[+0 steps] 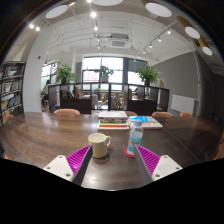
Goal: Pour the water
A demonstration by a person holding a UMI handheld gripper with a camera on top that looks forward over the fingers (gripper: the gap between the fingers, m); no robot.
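Note:
A white mug (99, 145) with its handle to the right stands on the dark wooden table (45, 135), just ahead of my left finger. A clear plastic water bottle (134, 137) with a light blue label stands upright on a small red coaster, just ahead of my right finger. My gripper (112, 160) is open and empty; its magenta pads (79, 157) spread wide, with the mug and the bottle both beyond the tips and bare table between them.
A stack of books (113, 118) lies beyond the mug, and a blue book (146, 123) lies behind the bottle. Chairs (66, 113) stand at the table's far side. Shelves with plants and large windows lie beyond.

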